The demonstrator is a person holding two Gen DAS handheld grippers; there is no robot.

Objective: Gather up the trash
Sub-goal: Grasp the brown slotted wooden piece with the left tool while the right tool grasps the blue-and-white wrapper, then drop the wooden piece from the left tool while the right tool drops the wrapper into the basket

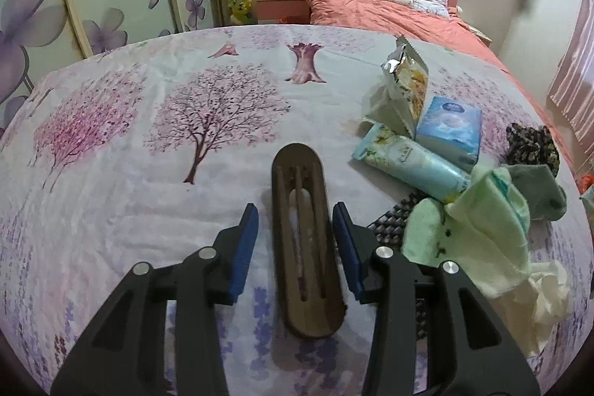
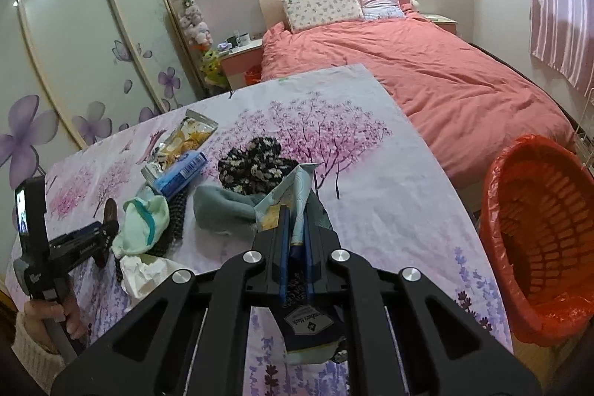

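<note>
My right gripper (image 2: 296, 225) is shut on an empty snack wrapper (image 2: 297, 184), pale blue with a dark back, held above the flowered sheet (image 2: 389, 203). An orange bin (image 2: 538, 247) with an orange liner stands to its right, off the sheet's edge. My left gripper (image 1: 295, 229) is open, its blue pads either side of a brown oval cutlery case (image 1: 302, 240) lying on the sheet (image 1: 148, 210). An opened foil snack bag (image 1: 404, 76) stands right of it, also in the right wrist view (image 2: 185, 136).
A blue tissue pack (image 1: 449, 128), a pale tube (image 1: 408, 162), green socks (image 1: 479, 225), a grey sock (image 1: 538, 188), a dark patterned cloth (image 1: 531, 143) and crumpled white paper (image 1: 545, 295) lie on the sheet. A pink bed (image 2: 427, 76) and wardrobe doors (image 2: 85, 35) lie beyond.
</note>
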